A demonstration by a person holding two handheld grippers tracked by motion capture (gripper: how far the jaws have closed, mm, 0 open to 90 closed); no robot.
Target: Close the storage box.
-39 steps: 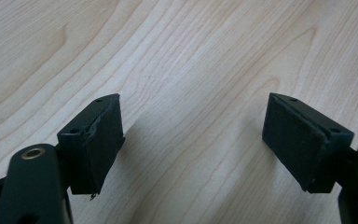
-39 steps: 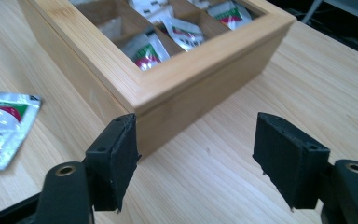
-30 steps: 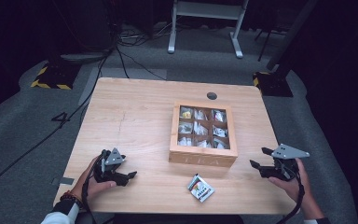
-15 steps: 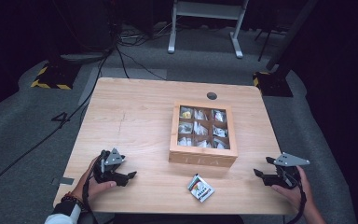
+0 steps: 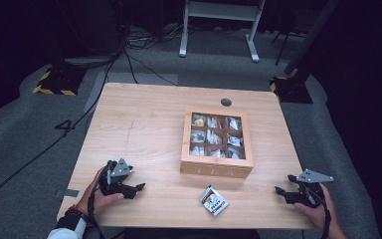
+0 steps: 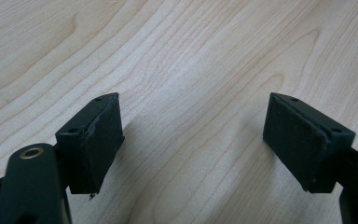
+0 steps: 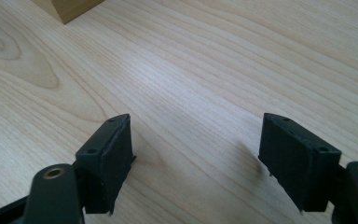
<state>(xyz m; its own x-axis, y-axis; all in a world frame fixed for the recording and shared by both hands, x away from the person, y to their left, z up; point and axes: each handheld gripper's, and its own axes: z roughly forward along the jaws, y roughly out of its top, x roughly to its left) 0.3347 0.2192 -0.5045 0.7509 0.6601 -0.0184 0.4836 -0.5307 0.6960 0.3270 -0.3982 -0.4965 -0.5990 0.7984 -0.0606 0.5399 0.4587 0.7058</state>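
Observation:
A wooden box (image 5: pixel 217 167) with a clear lid stands right of the table's middle; its small compartments hold several pale packets. In front of it a small tea-bag packet (image 5: pixel 214 200) lies flat on the wood. My left gripper (image 5: pixel 135 190) rests near the front left corner, pointing right. Seen from its own camera, this left gripper (image 6: pixel 191 102) is open over bare wood with nothing between the pads. My right gripper (image 5: pixel 281 193) sits low at the front right edge, pointing left. Up close, the right gripper (image 7: pixel 196 119) is open and empty too, with a box corner (image 7: pixel 67 8) far off.
The light wooden table (image 5: pixel 144 124) has a round cable hole (image 5: pixel 226 102) near its far edge. Cables (image 5: pixel 129 55) run over the grey floor behind, beside a white stand (image 5: pixel 219 20) and two yellow-striped bases (image 5: pixel 54 83).
My right gripper has come down and drifted toward the table's front right edge. The left gripper, the box and the packet have stayed put.

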